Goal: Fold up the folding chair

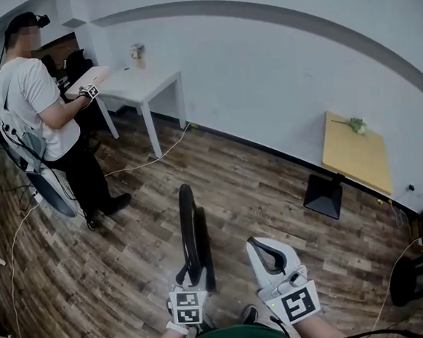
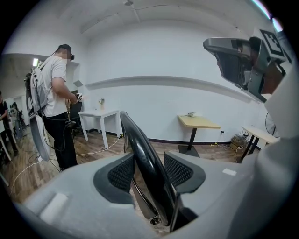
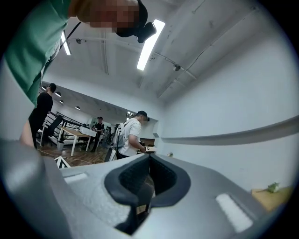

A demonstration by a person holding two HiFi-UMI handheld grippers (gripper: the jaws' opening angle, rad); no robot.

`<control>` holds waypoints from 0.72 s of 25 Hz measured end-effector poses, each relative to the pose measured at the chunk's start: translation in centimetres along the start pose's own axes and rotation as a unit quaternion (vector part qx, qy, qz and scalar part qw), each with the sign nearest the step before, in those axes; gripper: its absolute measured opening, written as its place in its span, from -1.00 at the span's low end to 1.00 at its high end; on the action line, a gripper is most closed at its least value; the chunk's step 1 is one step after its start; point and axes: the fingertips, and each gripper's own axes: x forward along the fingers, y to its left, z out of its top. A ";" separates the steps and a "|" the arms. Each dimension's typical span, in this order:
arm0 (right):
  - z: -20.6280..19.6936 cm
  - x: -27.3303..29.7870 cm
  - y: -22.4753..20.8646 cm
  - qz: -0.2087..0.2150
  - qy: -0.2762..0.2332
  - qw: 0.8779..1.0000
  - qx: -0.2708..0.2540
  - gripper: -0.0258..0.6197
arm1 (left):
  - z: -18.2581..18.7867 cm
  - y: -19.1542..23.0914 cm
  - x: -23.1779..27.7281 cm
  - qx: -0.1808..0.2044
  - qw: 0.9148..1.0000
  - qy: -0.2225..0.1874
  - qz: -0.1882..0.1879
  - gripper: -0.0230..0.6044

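Left tongs (image 2: 146, 172) clamp the black rim of the folding chair (image 1: 189, 225), which stands upright and folded flat between their pads. Right tongs (image 3: 148, 176) are closed and empty, beside the chair's right.

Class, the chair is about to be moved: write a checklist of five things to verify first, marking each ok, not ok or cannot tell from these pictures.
1. Left gripper grips the folding chair: ok, its black rim sits between the pads.
2. Chair folded flat: ok, it looks thin and edge-on in the head view.
3. Right gripper free to help: ok, jaws together, nothing between them.
4. Chair's feet on the floor: cannot tell, the base is hidden.
5. Person clear of the chair: ok, standing apart by the white table.
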 end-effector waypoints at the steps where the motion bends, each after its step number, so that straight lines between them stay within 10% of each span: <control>1: -0.2 -0.2 -0.5 -0.001 0.002 1.000 0.001 -0.91 | 0.1 -0.5 0.2 0.001 1.000 0.000 0.002 -0.26; 18: -1.1 -0.8 -1.4 -0.002 0.006 1.000 0.010 -0.91 | 0.1 -1.9 0.5 0.004 1.000 -0.003 -0.002 -0.26</control>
